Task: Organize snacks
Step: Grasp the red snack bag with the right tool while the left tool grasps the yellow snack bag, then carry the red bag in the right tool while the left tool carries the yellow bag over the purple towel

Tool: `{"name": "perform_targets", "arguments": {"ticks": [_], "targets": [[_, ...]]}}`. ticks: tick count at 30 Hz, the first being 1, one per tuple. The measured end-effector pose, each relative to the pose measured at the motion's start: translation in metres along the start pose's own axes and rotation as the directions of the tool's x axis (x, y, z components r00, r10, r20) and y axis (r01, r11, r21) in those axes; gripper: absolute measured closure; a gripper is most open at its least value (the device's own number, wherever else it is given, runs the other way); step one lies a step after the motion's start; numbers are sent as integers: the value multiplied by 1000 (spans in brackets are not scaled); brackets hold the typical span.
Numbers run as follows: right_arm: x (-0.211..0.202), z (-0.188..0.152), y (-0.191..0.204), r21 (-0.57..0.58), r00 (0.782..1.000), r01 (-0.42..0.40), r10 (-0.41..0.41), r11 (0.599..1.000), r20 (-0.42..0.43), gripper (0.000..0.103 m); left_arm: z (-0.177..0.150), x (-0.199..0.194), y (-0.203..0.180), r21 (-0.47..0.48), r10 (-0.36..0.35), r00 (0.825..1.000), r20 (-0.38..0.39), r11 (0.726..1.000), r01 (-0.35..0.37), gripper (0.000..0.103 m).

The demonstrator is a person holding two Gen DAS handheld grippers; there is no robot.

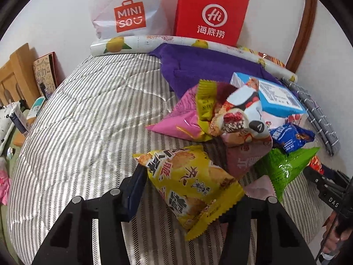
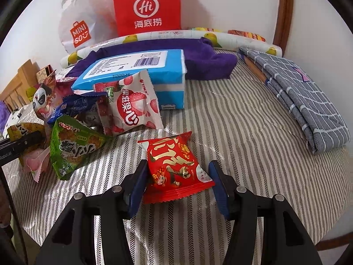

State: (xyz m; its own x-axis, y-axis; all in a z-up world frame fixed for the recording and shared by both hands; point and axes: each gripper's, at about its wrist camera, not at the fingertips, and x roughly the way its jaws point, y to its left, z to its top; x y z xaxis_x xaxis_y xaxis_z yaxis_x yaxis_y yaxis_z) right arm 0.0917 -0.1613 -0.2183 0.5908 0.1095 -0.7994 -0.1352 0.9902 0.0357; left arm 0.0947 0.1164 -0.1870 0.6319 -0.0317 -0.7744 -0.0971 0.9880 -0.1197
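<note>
Two grippers are working on a striped cloth [image 2: 231, 114] at once. Low in the left wrist picture, the left gripper [image 1: 187, 190] is sitting wide around a yellow bag [image 1: 187, 185]. One blue pad is touching the bag's left edge; the other pad is hiding behind the bag, so I cannot tell if it is squeezing yet. Low in the right wrist picture, the right gripper [image 2: 178, 183] is standing open around a red bag [image 2: 174, 167]. The left pad is just touching it, and a small gap is showing on the right side.

Both bags are looking puffy with air, so they are probably light and soft. The shiny wrap is likely slippery, and the chips inside could be cracking if squeezed hard. I think a gentle pinch across the fat middle is working best, not on the thin zigzag ends.

Farther up, near the middle of the left picture, more snacks are lying in a pile [image 1: 238, 119]: a green bag [image 2: 72, 145], a white lychee bag [image 2: 132, 108] and a blue box [image 2: 141, 70]. Behind them, a purple cloth [image 2: 209, 57] is lying. At the top, a red paper bag [image 2: 146, 6] and a white bag [image 2: 79, 28] are leaning on the wall. A grey towel [image 2: 308, 101] is lying at the right.
</note>
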Motion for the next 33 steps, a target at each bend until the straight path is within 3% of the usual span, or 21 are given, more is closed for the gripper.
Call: {"name": "perform_targets", "arguments": {"ticks": [11, 16, 27, 33], "targets": [[-20, 3, 3, 22, 1000, -27, 27, 999, 9, 50, -5, -39, 9, -17, -20, 1000, 23, 1000, 21, 54], [-28, 7, 9, 4, 999, -34, 34, 999, 13, 51, 1, -52, 4, -25, -71, 997, 34, 997, 72, 54], [-73, 35, 13, -6, 990, -133, 133, 991, 51, 50, 35, -77, -55, 66, -154, 986, 67, 987, 149, 54], [-86, 65, 11, -19, 991, -115, 116, 993, 71, 50, 62, -83, -89, 122, -189, 978, 90, 977, 178, 54]]}}
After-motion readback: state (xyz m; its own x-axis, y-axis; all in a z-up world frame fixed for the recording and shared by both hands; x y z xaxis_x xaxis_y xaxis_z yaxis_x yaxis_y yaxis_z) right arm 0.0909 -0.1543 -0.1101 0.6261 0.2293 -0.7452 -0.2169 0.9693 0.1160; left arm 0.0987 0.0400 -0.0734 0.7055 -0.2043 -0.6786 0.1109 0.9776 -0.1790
